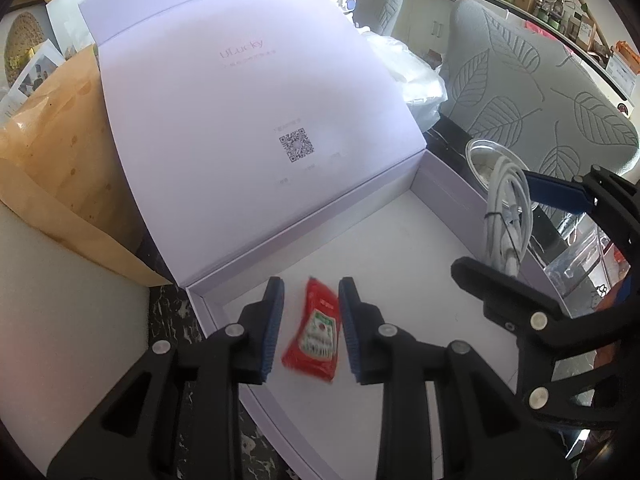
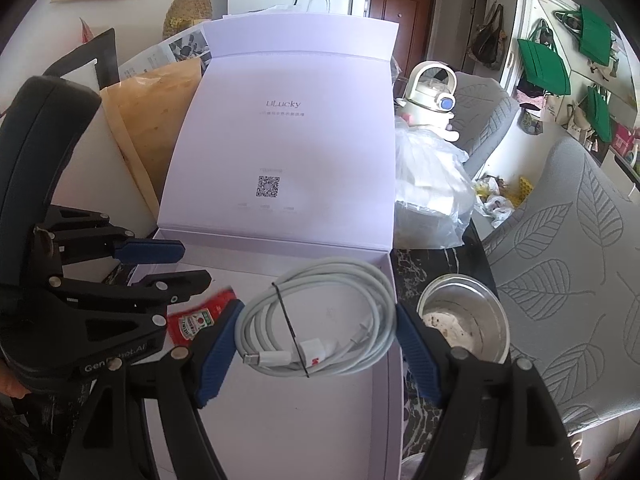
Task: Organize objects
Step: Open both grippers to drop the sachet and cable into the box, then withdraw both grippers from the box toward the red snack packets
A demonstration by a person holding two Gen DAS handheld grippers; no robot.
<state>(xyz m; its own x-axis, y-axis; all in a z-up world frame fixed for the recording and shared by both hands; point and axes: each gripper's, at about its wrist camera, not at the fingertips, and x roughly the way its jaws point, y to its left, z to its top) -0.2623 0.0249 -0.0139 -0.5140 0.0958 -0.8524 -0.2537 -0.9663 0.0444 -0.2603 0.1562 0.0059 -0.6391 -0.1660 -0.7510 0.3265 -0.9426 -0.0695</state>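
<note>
An open pale lilac box [image 1: 400,240] with its lid [image 1: 248,120] standing up lies in front of both grippers. A red ketchup sachet [image 1: 314,332] is between the open fingers of my left gripper [image 1: 310,328], over the box floor, not pinched. It also shows in the right wrist view [image 2: 196,318]. A coiled white cable [image 2: 320,320] sits between the wide-open fingers of my right gripper [image 2: 320,344], at the box's right wall; whether it rests or is falling is unclear. In the left wrist view the cable [image 1: 506,216] hangs between the right gripper's [image 1: 500,228] fingers.
A metal bowl [image 2: 464,316] stands right of the box on the dark marble table. A brown paper bag [image 1: 52,168] is left of the lid, a clear plastic bag [image 2: 432,188] to its right. Grey leaf-patterned chairs [image 2: 568,240] stand beyond the table.
</note>
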